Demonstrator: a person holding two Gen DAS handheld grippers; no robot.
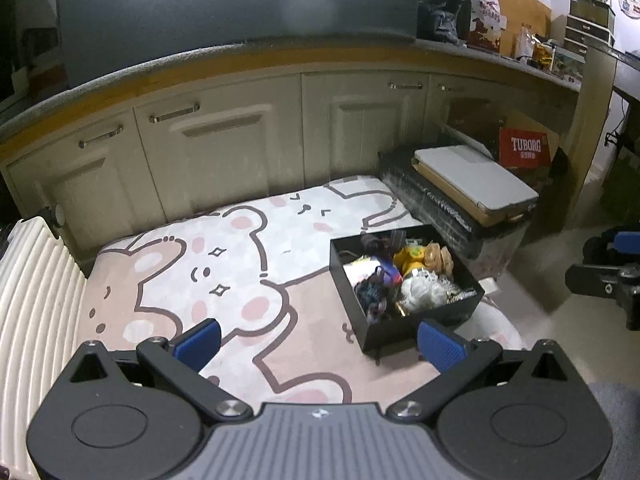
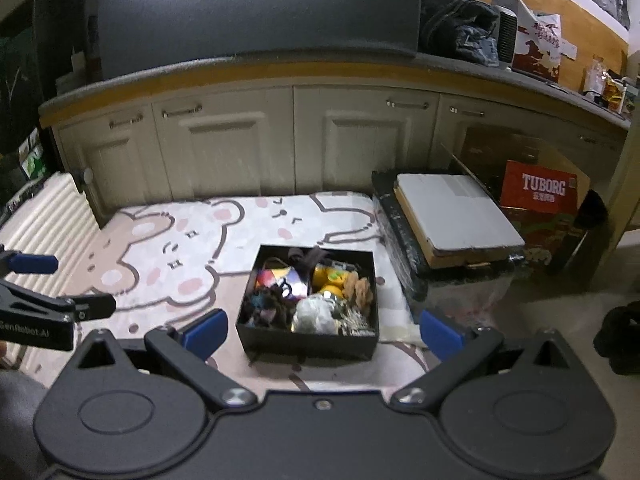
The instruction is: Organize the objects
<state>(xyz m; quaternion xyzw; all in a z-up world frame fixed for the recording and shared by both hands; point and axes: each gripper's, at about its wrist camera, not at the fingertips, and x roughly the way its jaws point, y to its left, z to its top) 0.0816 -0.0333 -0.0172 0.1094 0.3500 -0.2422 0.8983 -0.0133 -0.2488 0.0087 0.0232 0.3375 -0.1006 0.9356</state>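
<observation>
A black open box [image 1: 424, 322] [image 2: 308, 344] sits on a pink bear-print mat [image 1: 224, 264] [image 2: 168, 240]. It is packed with several small items: yellow toys [image 2: 330, 276], a brown plush piece [image 2: 358, 286], dark hair ties [image 2: 264, 306], a whitish ball [image 2: 314, 314]. My left gripper [image 1: 320, 346] hovers open above the mat, its right finger near the box's front corner, nothing between its blue pads. My right gripper [image 2: 322, 334] is open too, and the box shows between its fingers from above. In the right wrist view the left gripper [image 2: 44, 284] shows at the left edge.
Cream cabinets [image 1: 224, 148] under a grey countertop line the back. A white ribbed suitcase [image 1: 32, 292] lies left of the mat. On the right stand a black wrapped block with a flat grey-white box [image 2: 452, 216] on top and a red TUBORG carton [image 2: 540, 196].
</observation>
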